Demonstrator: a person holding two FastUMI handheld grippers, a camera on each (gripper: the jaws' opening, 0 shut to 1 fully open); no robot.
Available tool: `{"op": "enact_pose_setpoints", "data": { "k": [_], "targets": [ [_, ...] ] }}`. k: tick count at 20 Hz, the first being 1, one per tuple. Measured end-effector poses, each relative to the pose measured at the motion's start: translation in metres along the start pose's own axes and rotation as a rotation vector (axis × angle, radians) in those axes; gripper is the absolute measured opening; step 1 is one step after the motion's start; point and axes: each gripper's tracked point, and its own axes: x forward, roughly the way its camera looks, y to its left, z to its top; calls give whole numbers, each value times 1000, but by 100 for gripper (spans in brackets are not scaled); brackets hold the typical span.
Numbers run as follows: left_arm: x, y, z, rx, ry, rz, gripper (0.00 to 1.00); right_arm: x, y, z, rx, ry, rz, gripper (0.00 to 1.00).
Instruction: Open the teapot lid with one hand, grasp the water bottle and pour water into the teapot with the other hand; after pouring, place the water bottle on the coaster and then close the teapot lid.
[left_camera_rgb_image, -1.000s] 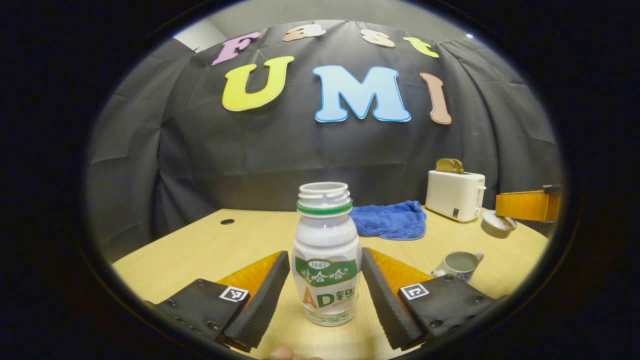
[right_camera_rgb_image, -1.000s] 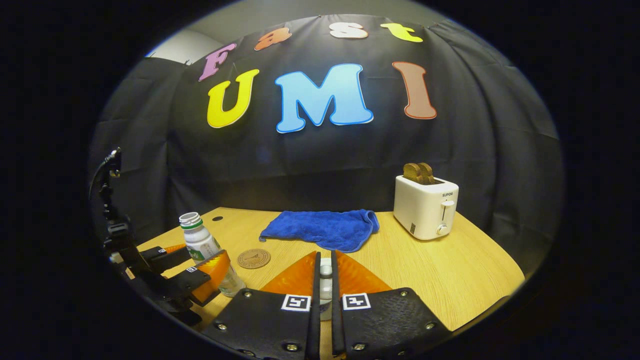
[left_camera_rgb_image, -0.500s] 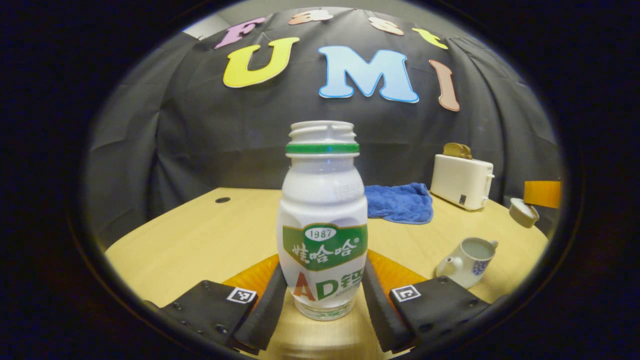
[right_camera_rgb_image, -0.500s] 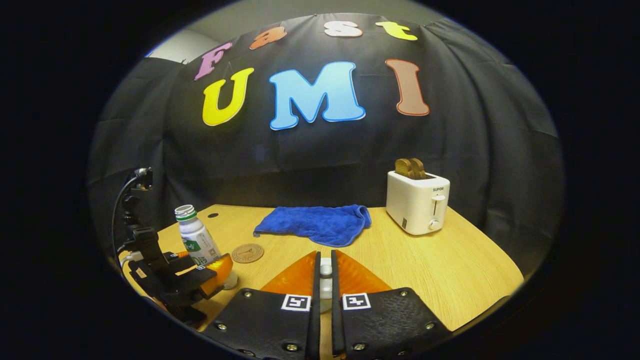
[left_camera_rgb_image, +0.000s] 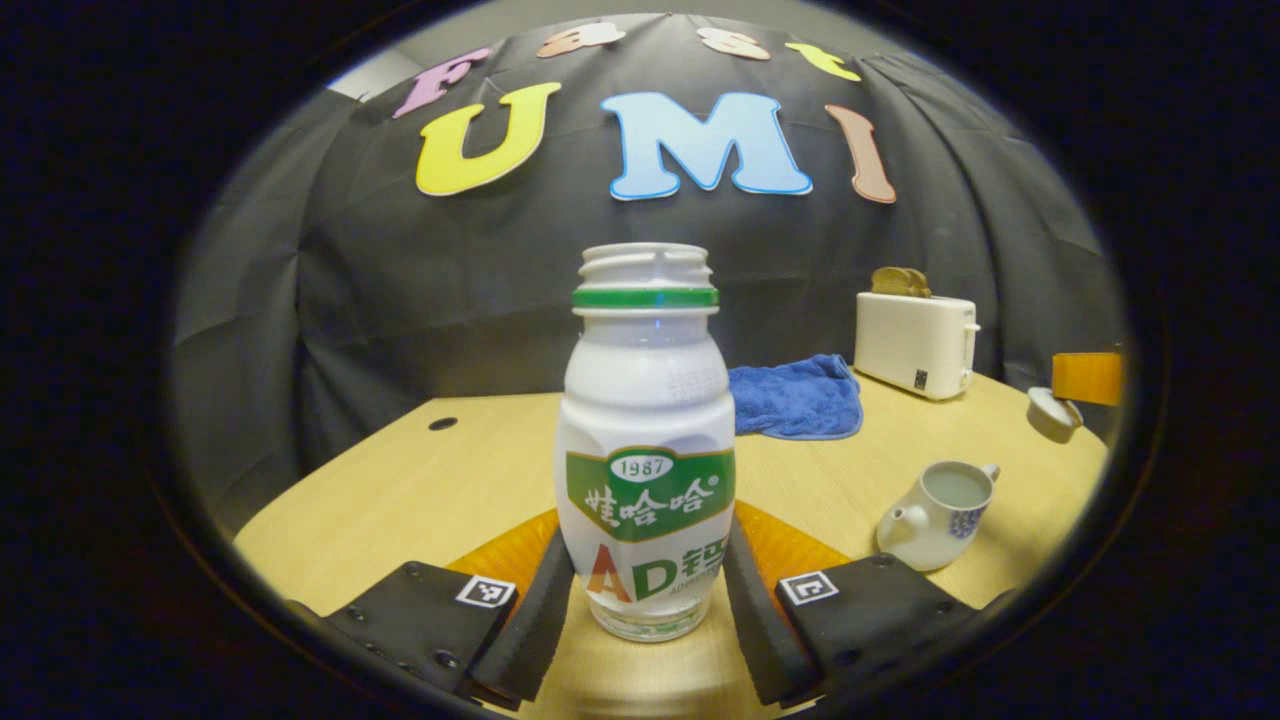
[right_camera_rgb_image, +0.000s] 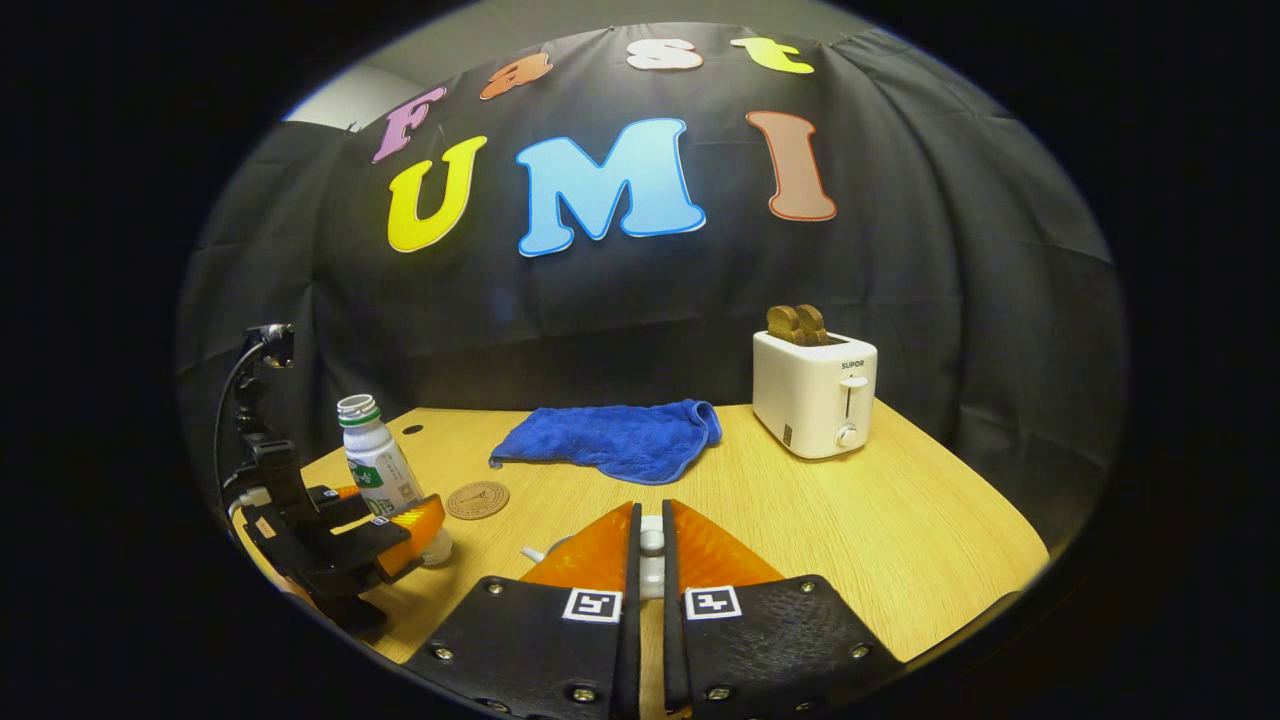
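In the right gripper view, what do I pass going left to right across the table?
Left claw → bottle → coaster → blue towel → toaster.

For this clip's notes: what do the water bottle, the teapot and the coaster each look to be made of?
Water bottle: likely plastic, white and semi-glossy, with a moulded threaded neck, a printed label and a clear base. Teapot: seemingly glazed ceramic, smooth white with a blue painted pattern. Coaster: a thin brown matte disc, perhaps wood or cork; too small to tell.
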Motion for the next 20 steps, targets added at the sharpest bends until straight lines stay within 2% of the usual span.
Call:
{"op": "enact_pose_setpoints", "data": {
  "k": [1,7,10,11,13,14,15,16,19,20],
  "targets": [
    [0,1,2,27,0,5,86,0,-3,-1,4,-1,-4,9],
    [1,13,17,308,-4,77,86,-8,-22,-1,26,-15,-37,9],
    [-1,11,24,419,-7,90,87,-13,-36,-2,45,-18,-58,9],
    [-1,9,28,459,-7,86,81,-15,-41,-3,50,-18,-66,9],
    [-4,-1,34,578,-10,85,81,-18,-50,-5,56,-19,-84,9],
    [-5,-4,36,649,-15,92,86,-20,-55,-5,60,-20,-92,9],
    [-7,-11,39,717,-22,97,86,-22,-58,-6,65,-21,-98,9],
    [-9,-14,40,773,-26,100,81,-23,-61,-6,72,-20,-102,8],
    [-10,-29,43,880,-29,99,80,-28,-67,-9,91,-20,-109,8],
    [-11,-33,42,899,-28,97,86,-30,-69,-9,92,-22,-112,9]
  ]
}}
